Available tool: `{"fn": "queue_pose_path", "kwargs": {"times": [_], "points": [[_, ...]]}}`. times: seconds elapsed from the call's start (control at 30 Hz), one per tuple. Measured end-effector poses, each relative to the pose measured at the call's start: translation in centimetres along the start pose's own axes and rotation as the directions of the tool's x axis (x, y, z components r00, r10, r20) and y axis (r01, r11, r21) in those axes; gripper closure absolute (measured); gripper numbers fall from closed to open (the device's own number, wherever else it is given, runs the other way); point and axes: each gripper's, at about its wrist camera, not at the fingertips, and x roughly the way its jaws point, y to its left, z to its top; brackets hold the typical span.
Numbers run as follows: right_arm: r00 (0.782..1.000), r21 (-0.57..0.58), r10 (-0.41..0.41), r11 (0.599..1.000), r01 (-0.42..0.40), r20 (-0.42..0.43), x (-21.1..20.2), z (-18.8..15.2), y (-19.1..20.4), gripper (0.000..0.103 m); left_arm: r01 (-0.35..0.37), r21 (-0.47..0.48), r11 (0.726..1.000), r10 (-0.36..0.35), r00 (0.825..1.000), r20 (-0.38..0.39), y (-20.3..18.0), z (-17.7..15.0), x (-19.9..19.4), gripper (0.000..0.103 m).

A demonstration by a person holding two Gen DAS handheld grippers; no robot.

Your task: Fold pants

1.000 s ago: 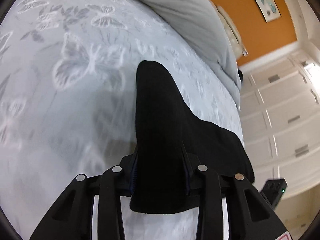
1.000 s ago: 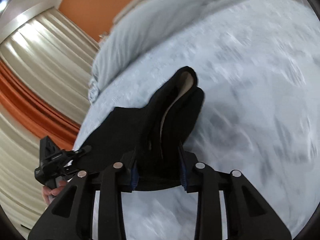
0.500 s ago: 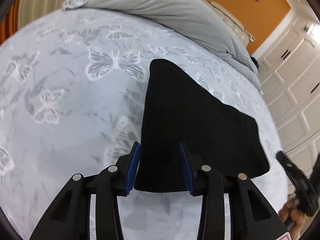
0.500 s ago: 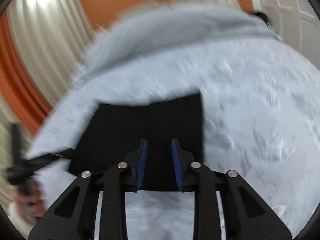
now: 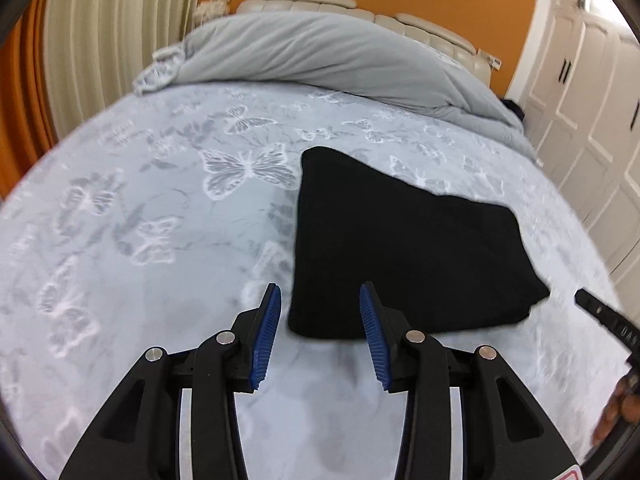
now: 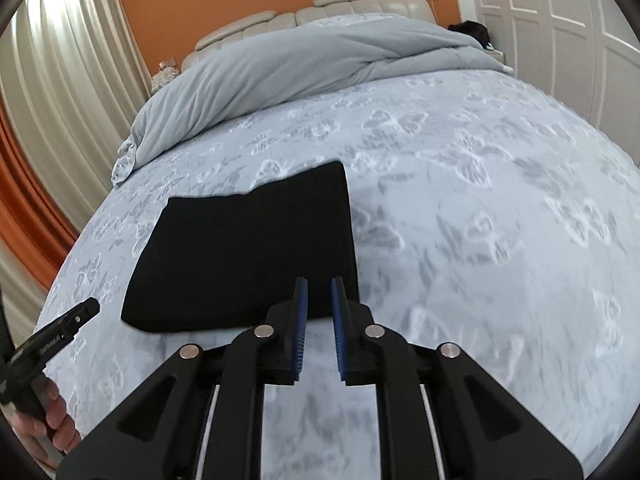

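The black pants lie folded into a flat, roughly square bundle on the butterfly-print bedspread. They also show in the right wrist view. My left gripper is open and empty, raised just short of the bundle's near left corner. My right gripper has its jaws a narrow gap apart with nothing between them, raised over the bundle's near right corner. Each gripper shows at the edge of the other's view, the right one and the left one.
A rumpled grey duvet lies across the head of the bed, before a cream headboard and an orange wall. Curtains hang on the left. White wardrobe doors stand on the right.
Both grippers held the pants a second ago, let go as the fold dropped flat, and have pulled back and up. The views have tilted towards the headboard.
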Motion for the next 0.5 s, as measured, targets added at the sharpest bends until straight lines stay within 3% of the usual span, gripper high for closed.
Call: {"fn": "queue_pose_path", "kwargs": {"times": [0.07,0.13,0.3,0.33,0.5], "points": [[0.999,-0.026,-0.026,0.999,0.026,0.023,-1.3,-1.3,0.7,0.081,-0.048,0.056,0.997,0.046,0.999,0.023,-0.4,-1.1,-1.3,0.054],[0.997,-0.046,-0.034,0.998,0.037,0.066,-2.8,-2.4,1.4,0.053,-0.102,0.104,0.989,0.095,0.993,0.066,-0.7,-2.7,-3.0,0.046],[0.992,-0.054,-0.014,0.998,0.021,0.127,-5.9,-5.4,2.4,0.037,-0.092,0.109,0.99,0.083,0.993,0.087,-0.4,-5.0,-5.8,0.039],[0.992,-0.068,-0.017,0.997,0.026,0.124,-5.9,-5.9,2.7,0.032,-0.095,0.107,0.99,0.084,0.991,0.101,-0.4,-5.2,-6.2,0.036],[0.992,-0.166,-0.066,0.983,0.084,0.112,-4.6,-7.6,4.1,0.024,-0.135,0.14,0.981,0.108,0.977,0.182,-1.6,-5.9,-7.2,0.03]]}}
